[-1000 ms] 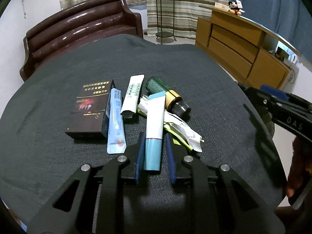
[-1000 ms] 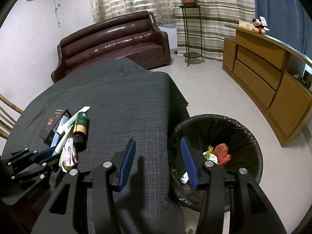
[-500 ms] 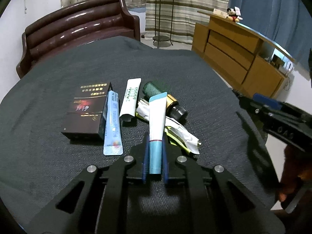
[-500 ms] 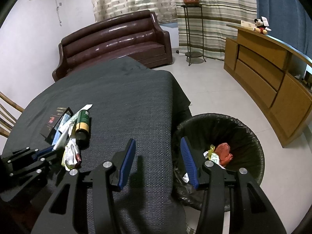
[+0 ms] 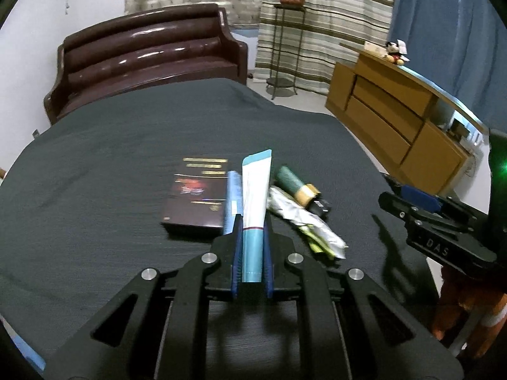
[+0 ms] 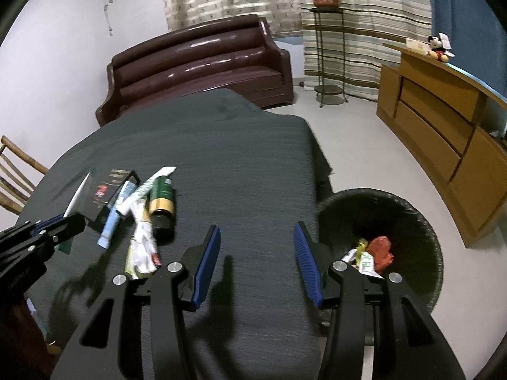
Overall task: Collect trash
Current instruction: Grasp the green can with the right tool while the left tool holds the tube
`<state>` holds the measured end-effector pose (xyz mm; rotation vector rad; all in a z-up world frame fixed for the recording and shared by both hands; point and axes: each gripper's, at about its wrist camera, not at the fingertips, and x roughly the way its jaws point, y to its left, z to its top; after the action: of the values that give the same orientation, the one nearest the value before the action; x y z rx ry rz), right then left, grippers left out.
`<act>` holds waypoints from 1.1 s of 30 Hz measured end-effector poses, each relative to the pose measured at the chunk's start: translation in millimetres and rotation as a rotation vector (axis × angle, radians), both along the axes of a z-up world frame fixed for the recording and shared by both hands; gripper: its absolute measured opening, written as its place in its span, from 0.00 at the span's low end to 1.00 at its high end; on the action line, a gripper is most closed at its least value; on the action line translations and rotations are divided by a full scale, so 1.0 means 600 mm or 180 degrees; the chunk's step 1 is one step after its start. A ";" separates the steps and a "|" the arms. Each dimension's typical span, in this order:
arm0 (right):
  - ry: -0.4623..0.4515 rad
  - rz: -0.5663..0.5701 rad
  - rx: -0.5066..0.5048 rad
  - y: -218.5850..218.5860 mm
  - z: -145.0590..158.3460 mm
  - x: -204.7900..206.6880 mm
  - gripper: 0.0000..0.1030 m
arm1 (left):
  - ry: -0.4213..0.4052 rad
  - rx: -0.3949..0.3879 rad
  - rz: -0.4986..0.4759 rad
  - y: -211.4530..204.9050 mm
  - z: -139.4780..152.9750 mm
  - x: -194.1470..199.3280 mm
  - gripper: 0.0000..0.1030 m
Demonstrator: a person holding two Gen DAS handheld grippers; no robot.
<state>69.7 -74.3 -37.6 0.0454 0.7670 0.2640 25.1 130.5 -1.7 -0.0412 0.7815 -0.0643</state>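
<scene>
My left gripper (image 5: 252,221) is shut on a white and teal tube (image 5: 255,196), lifted a little above the dark tablecloth (image 5: 111,164). Below it lie a dark box (image 5: 196,199), a blue sachet (image 5: 233,196), a green bottle with a gold band (image 5: 294,183) and a crumpled wrapper (image 5: 304,221). In the right wrist view the left gripper (image 6: 47,231) holds the tube (image 6: 77,194) edge-on, beside a white tube with green print (image 6: 149,186). My right gripper (image 6: 257,231) stands open over the table's right side, nothing between its fingers. A black-bagged bin (image 6: 412,215) stands on the floor to its right.
The bin holds a red scrap (image 6: 381,250) and other trash. A brown sofa (image 6: 202,63) stands behind the table, a wooden cabinet (image 6: 450,133) along the right wall, a plant stand (image 6: 326,63) at the back, and a wooden chair (image 6: 16,177) at the left.
The left jaws closed on the white and teal tube and raised it off the pile. The right gripper stayed where it was, still open.
</scene>
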 end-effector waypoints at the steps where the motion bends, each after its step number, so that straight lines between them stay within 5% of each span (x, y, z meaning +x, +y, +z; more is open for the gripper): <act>1: 0.0000 0.0038 -0.0003 0.010 0.001 0.002 0.47 | -0.0002 0.0002 0.0028 0.006 0.000 0.001 0.11; 26: 0.0219 0.0502 -0.0320 0.136 -0.003 0.050 0.46 | -0.0009 -0.0067 0.0503 0.121 -0.008 0.005 0.11; 33: 0.0296 0.0510 -0.0412 0.152 -0.009 0.054 0.37 | -0.0007 -0.0082 0.0509 0.123 -0.012 0.005 0.11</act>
<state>102.2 17.1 -43.2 -0.1274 0.8803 0.3658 28.3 204.1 -8.6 -0.1279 0.7729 0.0771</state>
